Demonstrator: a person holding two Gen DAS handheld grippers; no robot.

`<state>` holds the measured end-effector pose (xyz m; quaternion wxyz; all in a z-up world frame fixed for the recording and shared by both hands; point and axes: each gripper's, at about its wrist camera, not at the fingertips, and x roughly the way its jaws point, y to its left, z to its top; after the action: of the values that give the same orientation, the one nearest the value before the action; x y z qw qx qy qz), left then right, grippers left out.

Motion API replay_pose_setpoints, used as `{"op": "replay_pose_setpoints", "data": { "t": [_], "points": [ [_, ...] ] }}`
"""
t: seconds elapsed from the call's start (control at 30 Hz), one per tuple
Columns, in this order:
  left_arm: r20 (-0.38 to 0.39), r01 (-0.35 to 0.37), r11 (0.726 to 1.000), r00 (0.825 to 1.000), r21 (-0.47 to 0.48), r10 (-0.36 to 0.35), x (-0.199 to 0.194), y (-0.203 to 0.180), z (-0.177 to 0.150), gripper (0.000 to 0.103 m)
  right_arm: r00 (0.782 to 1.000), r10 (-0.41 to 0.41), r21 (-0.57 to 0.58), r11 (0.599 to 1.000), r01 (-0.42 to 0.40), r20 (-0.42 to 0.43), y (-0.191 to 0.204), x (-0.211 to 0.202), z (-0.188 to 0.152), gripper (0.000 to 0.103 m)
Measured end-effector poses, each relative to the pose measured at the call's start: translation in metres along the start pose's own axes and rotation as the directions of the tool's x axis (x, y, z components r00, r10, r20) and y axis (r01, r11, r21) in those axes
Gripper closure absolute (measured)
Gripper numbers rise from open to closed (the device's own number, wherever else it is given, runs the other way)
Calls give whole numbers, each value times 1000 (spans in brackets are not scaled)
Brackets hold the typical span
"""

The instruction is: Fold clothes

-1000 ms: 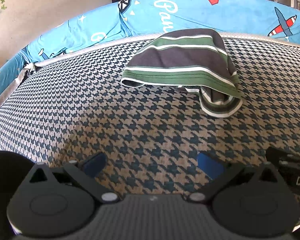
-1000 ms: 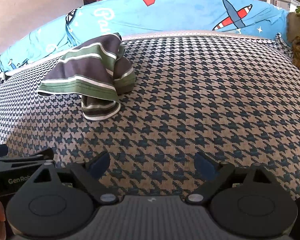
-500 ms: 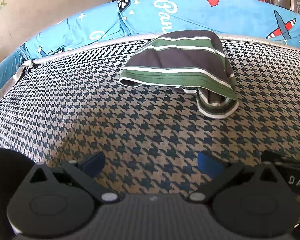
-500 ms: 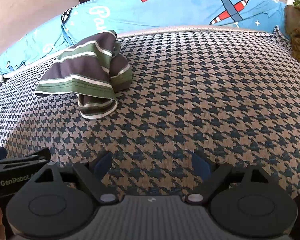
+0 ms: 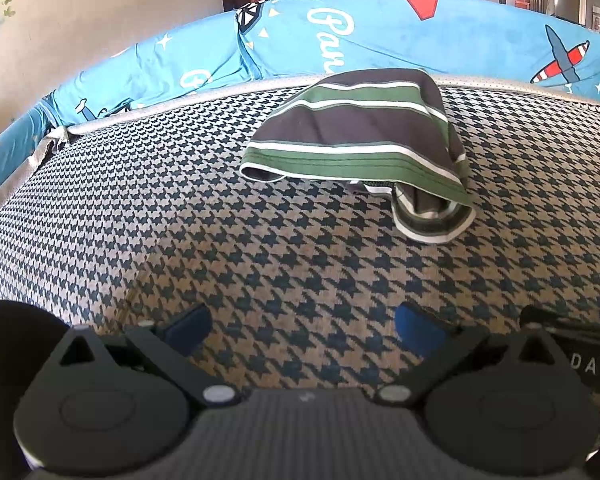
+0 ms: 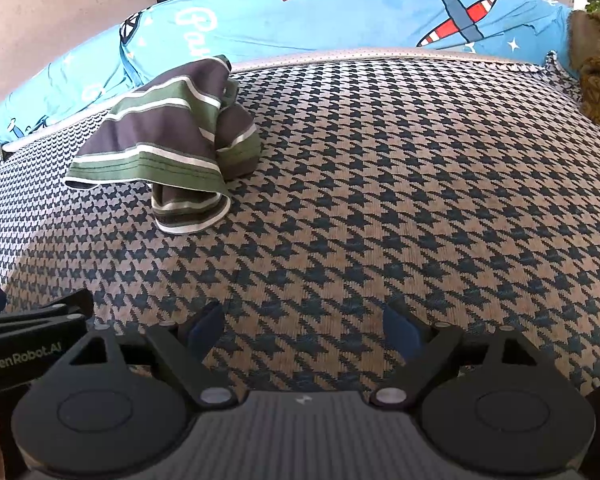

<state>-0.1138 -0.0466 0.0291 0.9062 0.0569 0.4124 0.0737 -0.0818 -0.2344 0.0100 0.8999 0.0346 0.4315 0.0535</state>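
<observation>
Striped shirt point(image 5: 356, 136) lies bunched near the far edge of the houndstooth bed point(image 5: 220, 240), against the blue cushion point(image 5: 380, 36). From the left gripper point(image 5: 302, 324), wide and empty, it sits ahead, slightly right; from the right gripper point(image 6: 302, 322), also wide and empty, ahead and well left. Its striped hem runs left to right. The left gripper looks nearer.

We read white script "Pan", cut off by striped garment, on blue airplane-print sheet point(image 5: 380, 36); same script on sheet in right wrist view, partly hidden. We read "DAS", cut at frame edge, on right gripper point(image 5: 592, 364) body seen from left wrist. We read "GenRobot.AI" on left gripper point(image 6: 24, 356) body seen from right wrist.
</observation>
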Motion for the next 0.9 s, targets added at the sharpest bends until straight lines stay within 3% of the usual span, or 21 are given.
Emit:
{"op": "replay_pose_setpoints", "data": {
  "t": [0.4,0.67,0.9],
  "points": [
    [22,-1,1000,1000,0,1,-4,0,0,1,1000,1,3,1000,-1,3,0,0,-1,16],
    [14,10,1000,1000,-29,-10,2,5,2,11,1000,7,9,1000,-7,12,0,-1,-1,16],
    [1,12,999,1000,-52,-12,6,9,2,14,999,13,-2,1000,-13,30,2,-2,-2,27]
  ]
}}
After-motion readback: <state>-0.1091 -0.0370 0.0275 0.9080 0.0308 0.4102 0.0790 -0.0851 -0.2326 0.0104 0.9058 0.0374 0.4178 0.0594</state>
